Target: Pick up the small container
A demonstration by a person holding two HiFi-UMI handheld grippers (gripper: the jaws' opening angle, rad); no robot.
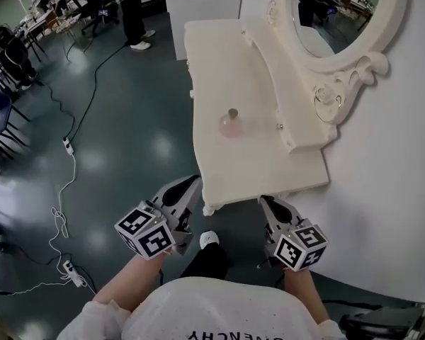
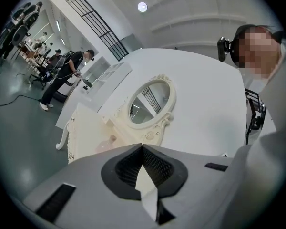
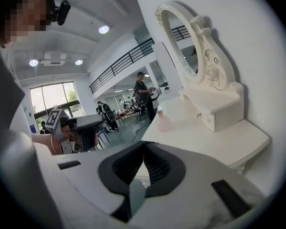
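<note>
A person stands at the near end of a cream dressing table, a gripper in each hand, both held short of the worktop (image 1: 255, 168). The left claw (image 1: 190, 184) hangs over the floor (image 1: 127, 161) just off the table's near left corner, and in the left gripper view its jaws meet at the tips with nothing between them. The right claw (image 1: 267, 202) sits at the near edge, tilted slightly downward, its jaws likewise pressed together and empty in the right gripper view. The small container (image 1: 231, 124), a pale pink, round-bodied bottle with a darker cap, stands upright near the middle of the worktop, well apart from both claws. To its right a low drawer (image 1: 297, 129) with a small knob runs along the foot of an oval mirror (image 1: 340, 20) in a carved frame, set against a white wall. Cables (image 1: 71, 154) trail across the glossy green floor at left, and another person (image 1: 131, 13) stands in the background beyond the table's far end.
</note>
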